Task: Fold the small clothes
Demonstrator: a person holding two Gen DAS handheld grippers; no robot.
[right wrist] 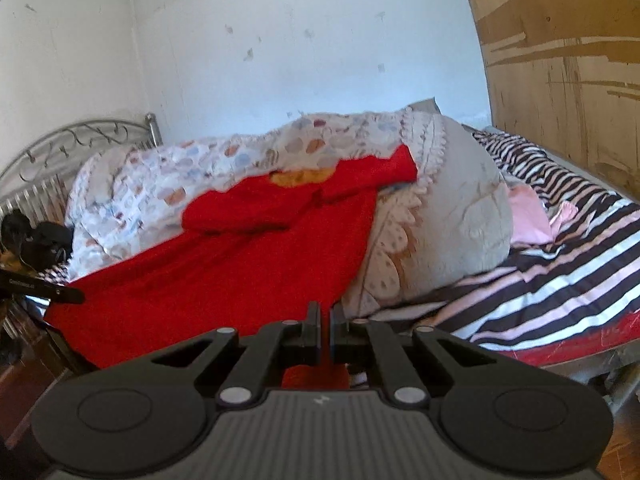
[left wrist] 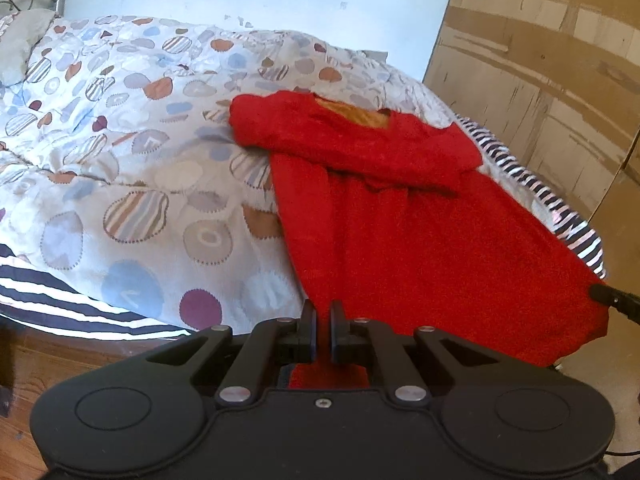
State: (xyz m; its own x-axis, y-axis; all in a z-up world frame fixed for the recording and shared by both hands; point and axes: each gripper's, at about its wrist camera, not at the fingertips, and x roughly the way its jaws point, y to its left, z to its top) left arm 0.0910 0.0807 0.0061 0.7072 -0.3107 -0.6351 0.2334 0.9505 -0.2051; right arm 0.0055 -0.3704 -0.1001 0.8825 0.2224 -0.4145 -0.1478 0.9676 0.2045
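Left gripper (left wrist: 323,312): jaws closed on the near hem of the red garment (left wrist: 420,248), cloth pinched between the pads.
Right gripper (right wrist: 323,314): jaws closed on the same hem at its other corner.
Red garment: spread over the patterned quilt (left wrist: 132,168), sleeves folded across the chest, hem drawn off the bed's edge.
Striped sheet (right wrist: 540,280): beneath the quilt.
Pink cloth (right wrist: 532,220): beside the pillow (right wrist: 464,216).
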